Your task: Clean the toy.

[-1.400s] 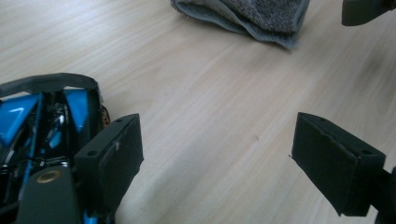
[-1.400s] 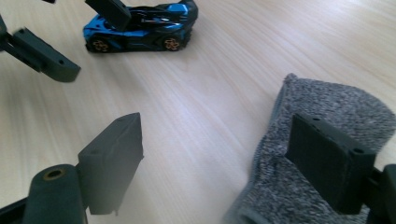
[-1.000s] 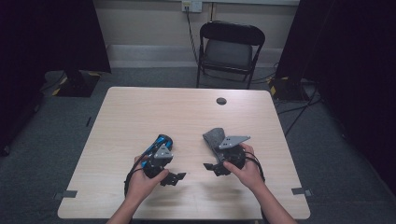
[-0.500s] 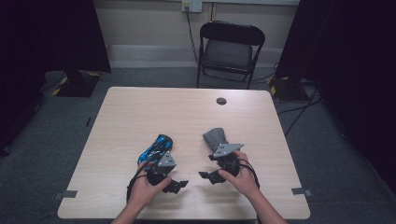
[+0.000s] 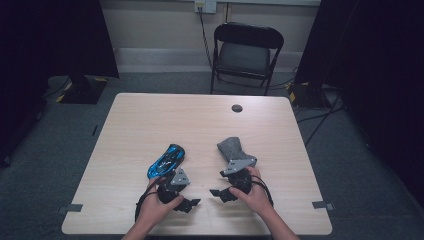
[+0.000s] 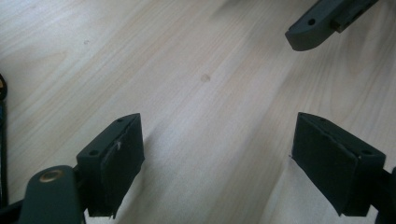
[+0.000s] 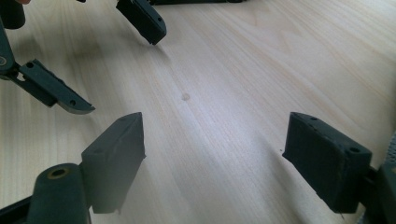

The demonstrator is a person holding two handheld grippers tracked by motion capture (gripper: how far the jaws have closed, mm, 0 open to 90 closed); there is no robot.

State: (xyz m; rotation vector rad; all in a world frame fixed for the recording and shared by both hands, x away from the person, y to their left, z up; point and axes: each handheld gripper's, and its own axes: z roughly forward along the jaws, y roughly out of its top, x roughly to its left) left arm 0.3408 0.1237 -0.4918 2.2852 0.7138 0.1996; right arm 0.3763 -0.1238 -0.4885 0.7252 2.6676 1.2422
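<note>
Near the front edge of the light wooden table [image 5: 150, 115], two hands rest low with a gripper in each, their tips turned toward one another across a bare strip of wood. Held in the person's left hand [image 5: 152, 210], the left gripper [image 5: 192, 204] points toward the middle of the table; in the left gripper view its two black jaws stand wide apart with nothing but wood grain between them, and a jaw tip of the other tool shows at the upper right. Opposite it, the right gripper [image 5: 216, 192] sits in the right hand [image 5: 255, 195], also spread wide and empty; the right gripper view shows plain tabletop between its pads [image 7: 116, 158], with the left tool's jaws visible at the upper left. A small dark knot in the wood [image 7: 186, 97] lies on the table between the two tools. Just beyond the left gripper, a blue toy car [image 5: 166, 160] lies on the table at a slant, its near end just beside the grey three-cornered plate on top of that gripper, apart from the jaws. Just beyond the right gripper lies a grey sock [image 5: 231, 148], partly behind that tool's plate. Farther off, a round dark cable hole [image 5: 237, 108] marks the table's far side, and a black folding chair [image 5: 245, 55] stands behind the table.
</note>
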